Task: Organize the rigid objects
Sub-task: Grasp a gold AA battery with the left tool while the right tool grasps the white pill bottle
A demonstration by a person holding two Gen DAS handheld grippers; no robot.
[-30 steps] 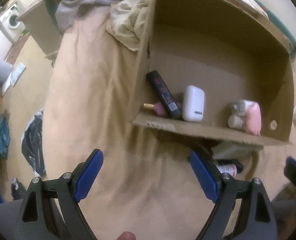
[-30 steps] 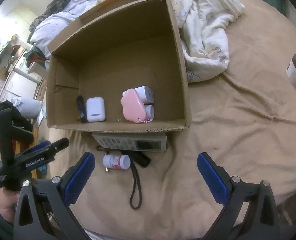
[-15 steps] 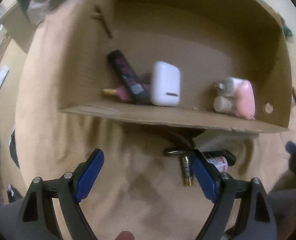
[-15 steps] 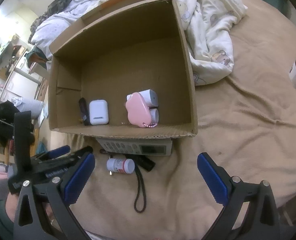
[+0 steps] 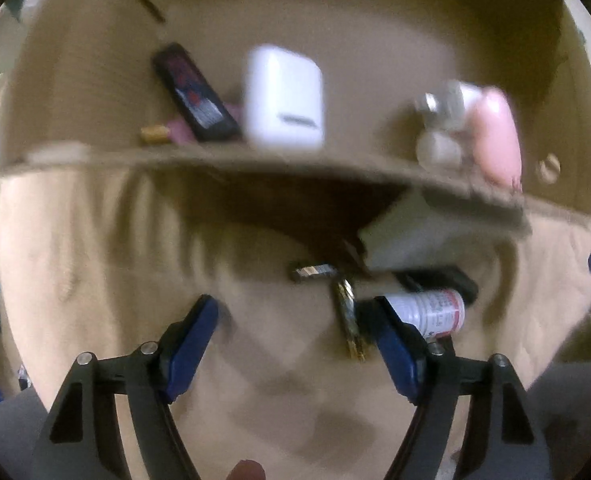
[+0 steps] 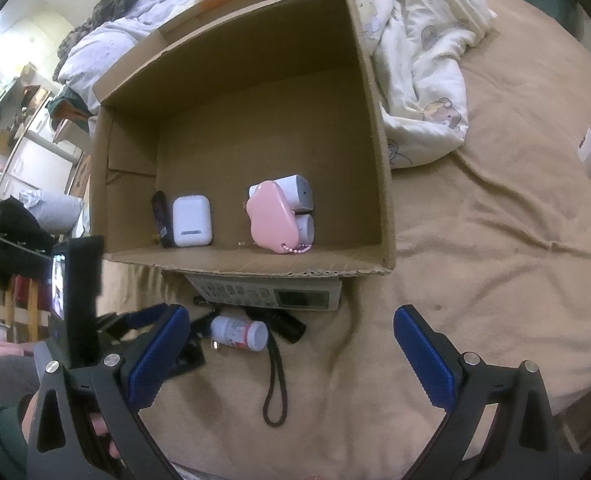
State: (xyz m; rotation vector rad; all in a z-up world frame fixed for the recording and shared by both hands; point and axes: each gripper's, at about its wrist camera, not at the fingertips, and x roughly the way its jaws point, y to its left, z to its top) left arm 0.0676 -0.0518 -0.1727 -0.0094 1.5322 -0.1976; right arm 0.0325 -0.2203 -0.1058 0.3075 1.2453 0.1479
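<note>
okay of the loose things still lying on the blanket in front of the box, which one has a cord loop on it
The black stick-shaped item beside the white pill bottle: a dark wrist cord loops from it toward the camera. The bottle, the grey remote and the batteries have no cord.

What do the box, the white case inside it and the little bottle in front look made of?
Box: brown corrugated cardboard, matte, with a ragged torn front edge. White case: probably smooth hard plastic, rounded corners, slight sheen. Little bottle: white, likely plastic, with a printed red-and-white label; the contents can't be seen.
</note>
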